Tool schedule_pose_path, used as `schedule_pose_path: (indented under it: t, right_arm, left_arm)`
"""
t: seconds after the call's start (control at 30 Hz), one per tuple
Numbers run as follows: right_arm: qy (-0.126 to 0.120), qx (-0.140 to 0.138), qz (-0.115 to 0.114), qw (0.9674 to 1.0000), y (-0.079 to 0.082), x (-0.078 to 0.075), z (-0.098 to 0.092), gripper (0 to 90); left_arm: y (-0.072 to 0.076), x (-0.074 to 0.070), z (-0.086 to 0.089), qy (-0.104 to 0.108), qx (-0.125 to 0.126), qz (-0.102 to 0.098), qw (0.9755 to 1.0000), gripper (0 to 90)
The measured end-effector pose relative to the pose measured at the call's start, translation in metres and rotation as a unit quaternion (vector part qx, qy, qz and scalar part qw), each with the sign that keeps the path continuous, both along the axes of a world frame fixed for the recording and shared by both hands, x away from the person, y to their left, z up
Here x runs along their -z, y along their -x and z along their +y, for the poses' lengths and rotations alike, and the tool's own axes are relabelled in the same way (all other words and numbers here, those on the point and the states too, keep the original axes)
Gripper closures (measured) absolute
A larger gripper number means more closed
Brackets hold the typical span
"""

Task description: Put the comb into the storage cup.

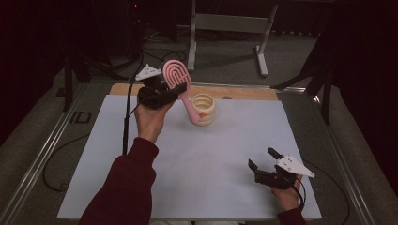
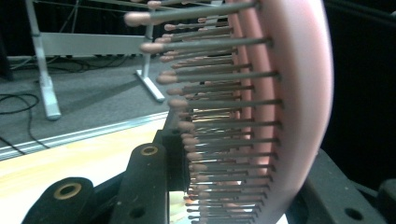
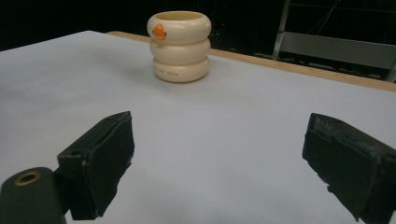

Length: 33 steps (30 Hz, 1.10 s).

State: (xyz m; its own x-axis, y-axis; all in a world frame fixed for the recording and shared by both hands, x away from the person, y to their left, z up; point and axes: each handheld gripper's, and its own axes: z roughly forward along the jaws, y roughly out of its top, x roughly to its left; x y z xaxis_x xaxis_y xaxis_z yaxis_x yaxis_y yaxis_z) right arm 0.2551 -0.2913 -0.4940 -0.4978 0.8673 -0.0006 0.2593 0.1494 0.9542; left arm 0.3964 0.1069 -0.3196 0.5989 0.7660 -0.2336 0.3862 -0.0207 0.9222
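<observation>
A pink hairbrush [image 1: 175, 74] is held up above the table's far left, bristle head on top. Its handle [image 1: 189, 108] slants down to the rim of a cream ringed cup [image 1: 203, 110]. My left gripper [image 1: 162, 91] is shut on the brush head. In the left gripper view the bristles [image 2: 219, 121] stand between the black jaws, and the pink back [image 2: 299, 93] lies against the right jaw. My right gripper [image 1: 262, 157] rests open at the near right with nothing between its jaws. In the right gripper view [image 3: 219, 158], the cup [image 3: 180, 46] stands upright ahead, with an orange mark near its rim.
A white sheet [image 1: 225, 159] covers the table, with a wooden strip [image 1: 244, 93] showing along the far edge. A grey metal stand [image 1: 230, 28] and cables lie on the floor behind. A cable [image 1: 126, 122] trails from the left gripper.
</observation>
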Motion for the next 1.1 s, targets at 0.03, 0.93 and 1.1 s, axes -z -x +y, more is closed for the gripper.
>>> schedule_pose_path:
  t: [0.03,0.93,1.1]
  right_arm:
    - [-0.001,0.001,0.0,1.0,0.0,0.0,0.0,8.9]
    - [-0.002,-0.008,0.009,0.9999,0.0,0.005,0.002,8.9]
    - [-0.005,-0.006,0.01,0.9999,0.0,0.005,0.001,8.9]
  left_arm:
    - [-0.001,-0.001,0.0,0.0,-0.002,0.0,1.0,64.4]
    - [-0.024,-0.009,-0.014,-0.005,-0.031,-0.015,0.9994,64.4]
    - [-0.028,-0.008,-0.015,0.0,-0.04,-0.015,0.9991,64.4]
